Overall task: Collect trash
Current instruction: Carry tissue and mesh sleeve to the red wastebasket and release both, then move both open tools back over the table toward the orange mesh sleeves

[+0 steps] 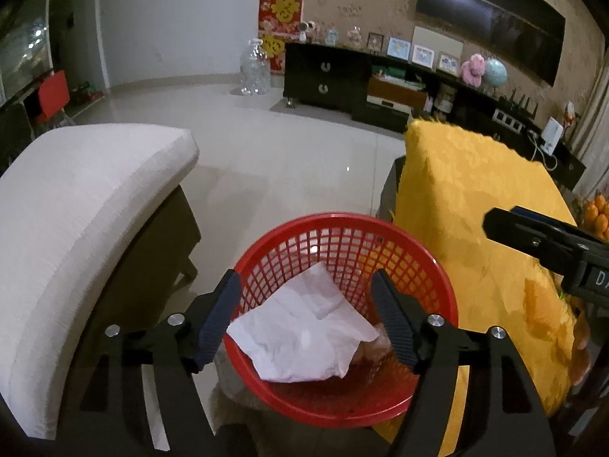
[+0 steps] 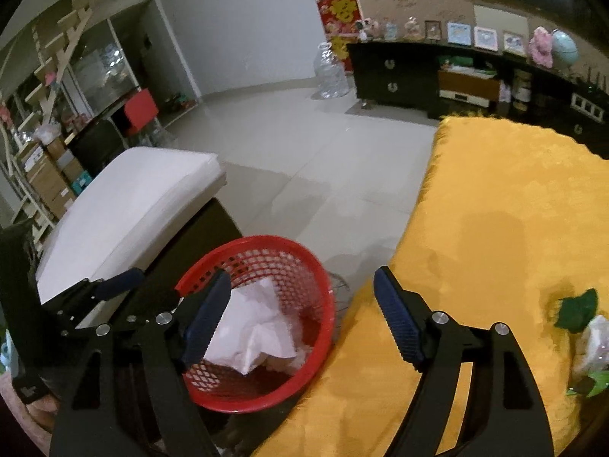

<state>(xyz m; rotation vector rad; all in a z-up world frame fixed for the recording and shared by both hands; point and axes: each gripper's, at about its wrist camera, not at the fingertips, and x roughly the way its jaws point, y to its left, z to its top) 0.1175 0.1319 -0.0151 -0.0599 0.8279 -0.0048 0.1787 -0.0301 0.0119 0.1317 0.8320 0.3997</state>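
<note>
While both grippers hang open over the basket, the tissue lies inside it.

With your left gripper (image 1: 306,318) spread wide and its pads touching nothing, the crumpled white tissue (image 1: 304,333) sits loose in the red basket (image 1: 437,278), which stands on the floor between the white cushion (image 1: 87,205) at nine o'clock and the yellow tablecloth (image 1: 475,198) at three. Your right gripper (image 2: 302,318) is also apart and empty, straddling the basket's rim and the cloth's edge. The tissue looks light, soft and easily torn, so it should need only a gentle pinch on a raised fold near its middle. At four o'clock in the right view, a green leaf (image 2: 578,310) and a pale wrapper (image 2: 593,342) rest on the cloth; they probably come next.
</note>
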